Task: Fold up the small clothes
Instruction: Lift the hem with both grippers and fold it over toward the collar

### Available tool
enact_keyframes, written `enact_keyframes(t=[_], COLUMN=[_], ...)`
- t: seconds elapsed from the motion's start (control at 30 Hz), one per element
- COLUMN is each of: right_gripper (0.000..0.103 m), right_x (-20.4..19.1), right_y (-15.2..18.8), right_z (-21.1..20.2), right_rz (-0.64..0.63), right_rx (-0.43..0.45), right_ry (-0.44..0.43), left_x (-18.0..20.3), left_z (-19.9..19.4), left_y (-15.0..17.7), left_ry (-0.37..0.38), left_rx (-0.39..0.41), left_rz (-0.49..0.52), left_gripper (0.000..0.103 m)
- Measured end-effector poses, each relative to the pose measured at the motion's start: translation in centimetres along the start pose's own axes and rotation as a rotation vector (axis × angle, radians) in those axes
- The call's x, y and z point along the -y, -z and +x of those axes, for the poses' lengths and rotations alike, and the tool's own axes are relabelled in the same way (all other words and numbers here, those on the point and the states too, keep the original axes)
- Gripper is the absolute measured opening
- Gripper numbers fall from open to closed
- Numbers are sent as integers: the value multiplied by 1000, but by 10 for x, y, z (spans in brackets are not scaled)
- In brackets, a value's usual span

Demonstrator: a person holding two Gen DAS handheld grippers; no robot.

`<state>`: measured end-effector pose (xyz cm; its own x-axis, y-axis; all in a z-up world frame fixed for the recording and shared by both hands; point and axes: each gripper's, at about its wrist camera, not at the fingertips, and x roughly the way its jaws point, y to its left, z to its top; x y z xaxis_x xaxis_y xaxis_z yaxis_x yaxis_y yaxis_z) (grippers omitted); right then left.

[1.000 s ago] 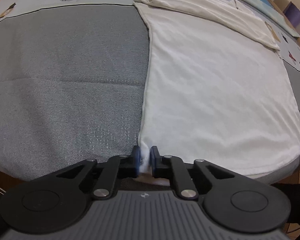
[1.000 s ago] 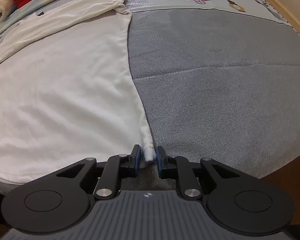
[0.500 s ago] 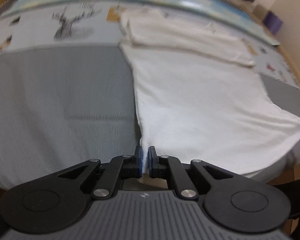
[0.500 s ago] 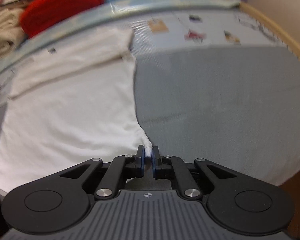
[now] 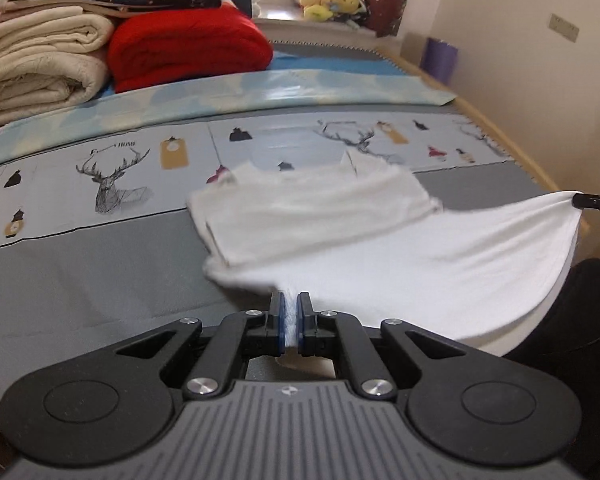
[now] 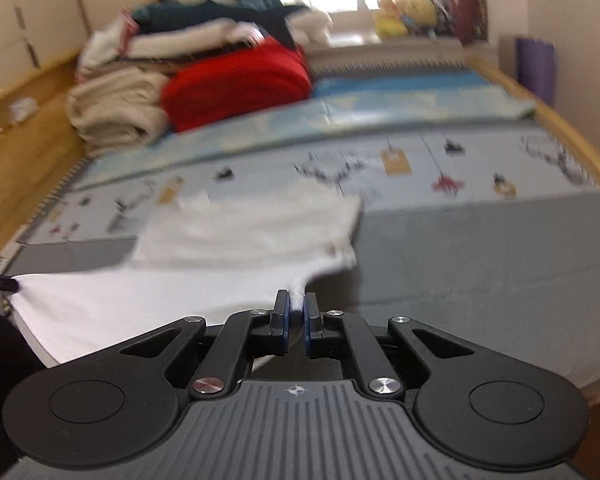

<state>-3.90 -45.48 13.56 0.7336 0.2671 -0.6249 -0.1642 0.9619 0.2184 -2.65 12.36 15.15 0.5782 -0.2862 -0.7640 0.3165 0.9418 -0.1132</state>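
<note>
While both tongs pinch hem corners, shirt sags.

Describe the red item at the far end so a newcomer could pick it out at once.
Look across the grey mat to the stack of bedding at its far end. The folded red blanket lies just right of the rolled cream quilts, the pile's only bright colour.

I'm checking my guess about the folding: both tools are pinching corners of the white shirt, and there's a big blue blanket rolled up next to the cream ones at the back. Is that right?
Almost. The rolled blanket beside the cream blankets is red, not blue; the left wrist view shows it clearly. The rest holds: the left tool and right tool each pinch a corner of the white shirt.
</note>
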Motion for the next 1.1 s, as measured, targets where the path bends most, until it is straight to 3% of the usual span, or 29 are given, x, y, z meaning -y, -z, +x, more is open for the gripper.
enact_keyframes(t=[0.07, 0.17, 0.43, 0.57, 0.6, 0.63, 0.73, 1.0, 1.1], right_gripper=[6, 6, 6, 6, 6, 6, 6, 6, 9], right_x=[5, 12, 25, 32, 33, 36, 38, 39, 42], right_y=[-8, -21, -73, -85, -84, -80, -69, -88, -98], right_z=[-3, 23, 141, 204, 217, 229, 260, 298, 306], right_rz=[4, -6, -51, -78, -76, -69, -67, -19, 28], right_rx=[12, -15, -82, -127, -140, -155, -251, -254, -219], right_ry=[15, 63, 137, 189, 196, 195, 211, 247, 297], left_x=[-4, -15, -59, -96, -104, -108, -106, -112, -122], left_z=[13, 52, 172, 220, 230, 235, 239, 261, 257], left_y=[-7, -26, -87, -86, -83, -84, -95, -110, -112], left_ry=[-3, -33, -147, -122, -124, -133, -122, -173, -246], left_rx=[-5, -30, -135, -191, -237, -261, -233, -267, -254], left_rz=[-11, -48, -16, -152, -185, -201, -169, -215, -263], left_gripper=[6, 6, 6, 6, 6, 6, 6, 10, 11])
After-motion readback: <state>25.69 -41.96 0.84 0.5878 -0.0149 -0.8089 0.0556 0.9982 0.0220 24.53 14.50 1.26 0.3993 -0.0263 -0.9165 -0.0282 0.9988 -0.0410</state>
